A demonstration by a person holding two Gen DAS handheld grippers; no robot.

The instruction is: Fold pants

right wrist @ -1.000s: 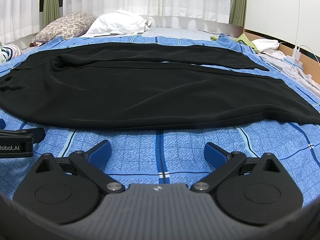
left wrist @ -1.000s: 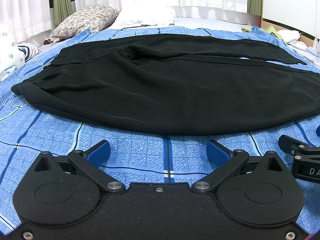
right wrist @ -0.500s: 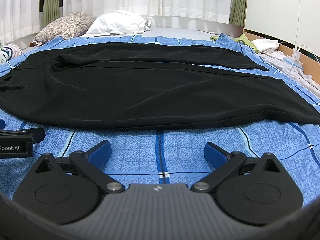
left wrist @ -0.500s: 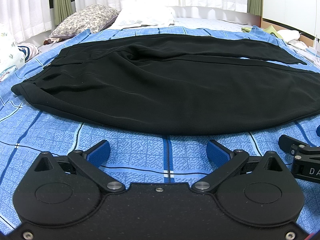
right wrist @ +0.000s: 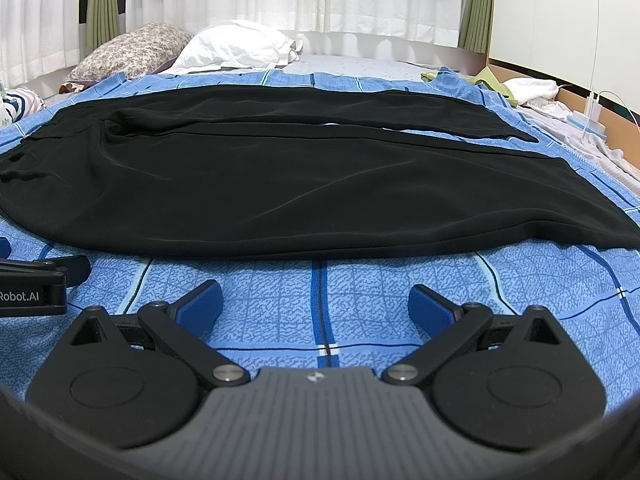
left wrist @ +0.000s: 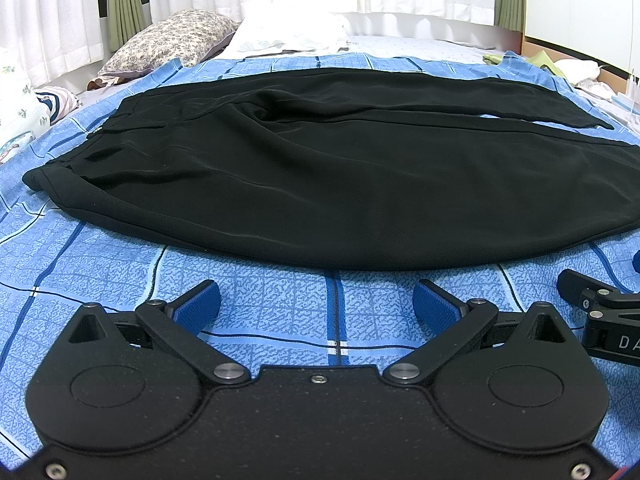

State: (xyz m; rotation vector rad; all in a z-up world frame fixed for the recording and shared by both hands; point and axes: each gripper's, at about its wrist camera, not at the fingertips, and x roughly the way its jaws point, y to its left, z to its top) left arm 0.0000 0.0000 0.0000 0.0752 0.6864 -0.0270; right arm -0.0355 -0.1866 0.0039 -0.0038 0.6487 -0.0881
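Observation:
Black pants (left wrist: 340, 176) (right wrist: 280, 184) lie flat across a blue checked bedsheet (left wrist: 280, 300) (right wrist: 360, 292), waistband to the left and leg ends to the right. One leg lies behind the other. My left gripper (left wrist: 316, 304) rests low over the sheet just short of the pants' near edge, open, with nothing between its blue pads. Beside it, my right gripper (right wrist: 316, 304) is also open and empty, the same short distance from the near edge. Each gripper shows at the side of the other's view.
A floral pillow (left wrist: 172, 40) (right wrist: 132, 50) and a white pillow (right wrist: 240, 46) lie at the back by white curtains. Loose clothes (right wrist: 532, 88) and a charger with a cable (right wrist: 592, 112) sit at the right edge. More laundry (left wrist: 24, 108) lies far left.

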